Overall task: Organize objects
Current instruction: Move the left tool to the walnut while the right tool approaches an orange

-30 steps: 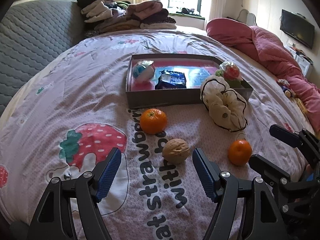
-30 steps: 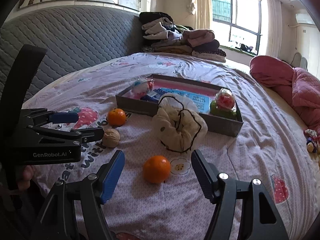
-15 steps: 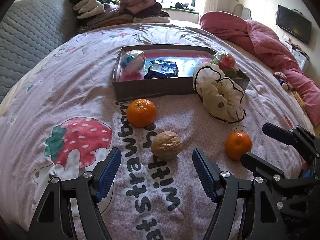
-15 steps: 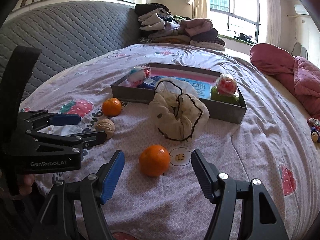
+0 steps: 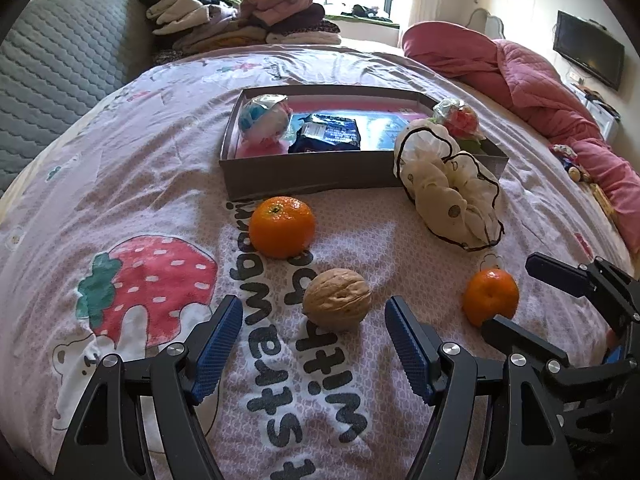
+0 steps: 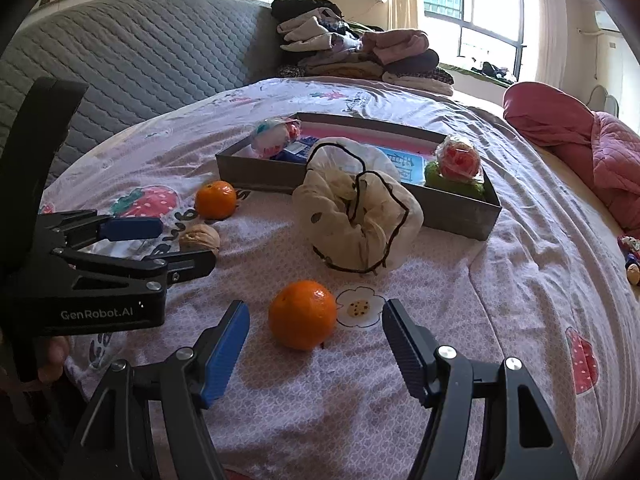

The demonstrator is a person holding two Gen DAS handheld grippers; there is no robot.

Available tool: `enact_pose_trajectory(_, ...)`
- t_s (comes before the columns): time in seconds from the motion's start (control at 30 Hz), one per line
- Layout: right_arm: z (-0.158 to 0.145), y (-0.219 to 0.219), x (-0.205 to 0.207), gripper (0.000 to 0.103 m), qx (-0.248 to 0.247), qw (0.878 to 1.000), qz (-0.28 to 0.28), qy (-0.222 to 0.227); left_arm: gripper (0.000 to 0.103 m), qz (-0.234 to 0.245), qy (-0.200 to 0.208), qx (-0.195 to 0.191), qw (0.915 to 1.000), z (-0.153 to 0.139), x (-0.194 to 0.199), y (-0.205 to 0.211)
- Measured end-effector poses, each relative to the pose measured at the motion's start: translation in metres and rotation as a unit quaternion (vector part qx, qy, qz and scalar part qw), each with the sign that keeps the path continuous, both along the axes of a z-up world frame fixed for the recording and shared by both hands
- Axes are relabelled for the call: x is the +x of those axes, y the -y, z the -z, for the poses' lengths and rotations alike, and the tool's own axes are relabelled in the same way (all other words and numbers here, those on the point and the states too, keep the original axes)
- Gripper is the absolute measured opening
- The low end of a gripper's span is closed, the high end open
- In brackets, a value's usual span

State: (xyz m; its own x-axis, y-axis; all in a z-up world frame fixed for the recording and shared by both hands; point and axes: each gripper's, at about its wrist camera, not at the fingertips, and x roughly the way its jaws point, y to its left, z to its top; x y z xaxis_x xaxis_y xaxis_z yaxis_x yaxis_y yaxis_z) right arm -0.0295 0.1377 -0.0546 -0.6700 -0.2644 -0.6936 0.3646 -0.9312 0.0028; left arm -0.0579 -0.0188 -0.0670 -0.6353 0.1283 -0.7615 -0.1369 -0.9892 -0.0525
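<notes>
"GenRobot.AI" marks the left gripper (image 6: 176, 246), spread wide with a walnut (image 5: 336, 299) lying ahead between its fingers; the right gripper (image 6: 316, 334), equally released, frames an orange (image 6: 302, 314). Both rest on a strawberry-print bedsheet (image 5: 120, 184) before a grey box (image 5: 304, 178), in a sunlit bedroom.

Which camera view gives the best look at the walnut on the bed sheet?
The left wrist view. There the walnut lies large and unobstructed, just ahead of the open left gripper. In the right wrist view the walnut is small and far to the left, with its lower part hidden behind the left gripper's finger.
</notes>
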Motion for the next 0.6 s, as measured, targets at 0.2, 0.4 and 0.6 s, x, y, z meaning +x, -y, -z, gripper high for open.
enact_pose_trajectory(0.2,0.0028,-0.0007,-0.0027,0.068,-0.004,1.0,0.002,0.004,0.075,0.004,-0.005,-0.005,1.0,0.0038,-0.0046,-0.0059)
enact_pose_trajectory(0.4,0.0075,0.0001,-0.0045,0.062,0.002,1.0,0.001,0.007,0.075,0.004,-0.001,-0.008,1.0,0.0095,-0.0076,-0.0088)
enact_pose_trajectory(0.6,0.0106,0.0032,-0.0048,0.054,0.009,1.0,-0.007,0.008,0.075,-0.005,-0.001,0.008,1.0,0.0101,-0.0098,-0.0037)
